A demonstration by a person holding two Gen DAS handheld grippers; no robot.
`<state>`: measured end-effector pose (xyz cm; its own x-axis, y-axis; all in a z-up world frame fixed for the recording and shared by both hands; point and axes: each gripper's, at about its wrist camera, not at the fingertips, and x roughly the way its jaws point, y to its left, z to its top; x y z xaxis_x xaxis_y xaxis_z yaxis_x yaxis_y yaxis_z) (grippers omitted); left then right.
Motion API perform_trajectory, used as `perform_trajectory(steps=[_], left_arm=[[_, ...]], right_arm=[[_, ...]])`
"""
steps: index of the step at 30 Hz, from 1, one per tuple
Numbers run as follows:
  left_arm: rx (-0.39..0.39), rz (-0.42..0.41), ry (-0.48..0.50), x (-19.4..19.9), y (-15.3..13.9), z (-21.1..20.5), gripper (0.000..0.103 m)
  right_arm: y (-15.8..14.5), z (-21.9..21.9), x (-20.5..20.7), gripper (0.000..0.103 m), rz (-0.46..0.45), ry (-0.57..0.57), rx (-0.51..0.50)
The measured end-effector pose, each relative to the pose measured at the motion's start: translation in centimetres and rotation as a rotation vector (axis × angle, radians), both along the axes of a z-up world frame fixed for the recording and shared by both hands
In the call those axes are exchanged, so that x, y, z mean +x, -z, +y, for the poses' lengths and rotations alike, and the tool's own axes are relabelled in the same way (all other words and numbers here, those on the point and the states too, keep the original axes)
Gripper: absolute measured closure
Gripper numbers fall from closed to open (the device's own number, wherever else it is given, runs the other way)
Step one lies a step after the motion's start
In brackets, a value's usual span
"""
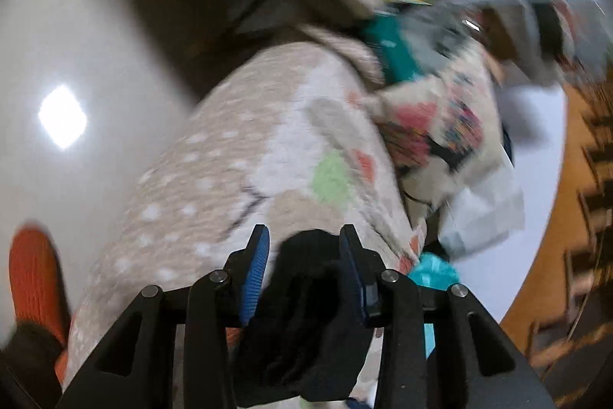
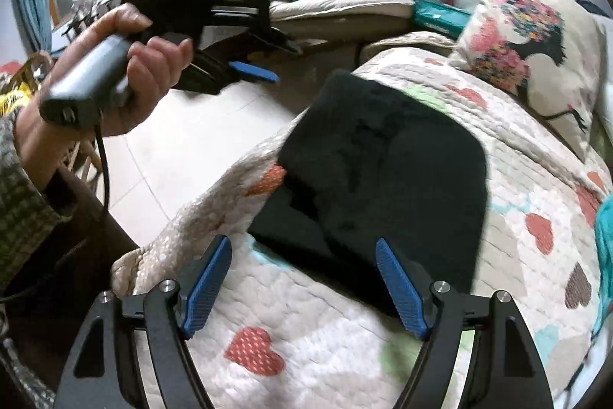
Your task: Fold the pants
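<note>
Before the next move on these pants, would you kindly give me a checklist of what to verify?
1. Pants folded and lying on the quilt: ok.
2. Fold edges aligned: not ok, a lower layer juts out at the near left.
3. Right hand-held gripper open and empty: ok.
4. Left hand-held gripper clear of the pants: cannot tell; its pads stand apart, but dark cloth shows between them in its own view.
5. Pillow apart from the pants: ok.

Black tongs point(image 2: 304, 288) with ribbed blue pads, silver screws, a black cable; grey-green knitted sleeve point(image 2: 19, 194).
</note>
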<state>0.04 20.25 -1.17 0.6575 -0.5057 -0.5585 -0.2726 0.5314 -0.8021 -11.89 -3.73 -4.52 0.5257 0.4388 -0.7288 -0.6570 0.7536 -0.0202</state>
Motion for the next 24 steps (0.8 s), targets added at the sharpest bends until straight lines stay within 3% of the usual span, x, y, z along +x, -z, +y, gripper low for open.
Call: perform_trajectory(steps=[3,5,7,10,14,18,21,24], left_arm=[[0.071,-0.09,0.13,0.8,-1.7,-4.3,0.063],[0.097,-0.104,0.196,1.5,-1.6,-6.8,0.06],[0.122,-0.073,0.237,2.1,-0.4,-8.6,0.06],[0.169,0.037,0.223,2.8,1.9,-8.8,0.06],[-0.001,0.09,0.176,2.8,4.3,-6.9,0.06],[-0.042,0.095,0.177,2.6,4.4,-6.7,0.06],[0.034,0.059,0.171,1.7,2.7,-6.7,0.059],[0.239,0.014,0.114,-0.2,0.3,-6.8,0.059]], right_arm=[[-0.8,-2.1,1.2,0.021,0.019,0.073,0.073],[-0.9,-3.0,2.3,0.021,0.045,0.118,0.116],[-0.8,-3.5,3.2,0.021,0.068,0.142,0.156],[0.1,-3.7,4.9,0.021,0.12,0.171,0.195],[1.9,-3.6,5.7,0.021,0.144,0.182,0.183],[2.5,-2.6,5.1,0.02,0.1,0.158,0.094],[1.7,-2.7,4.8,0.019,0.094,0.139,0.077],[0.1,-4.0,4.7,0.019,0.082,0.139,0.112]])
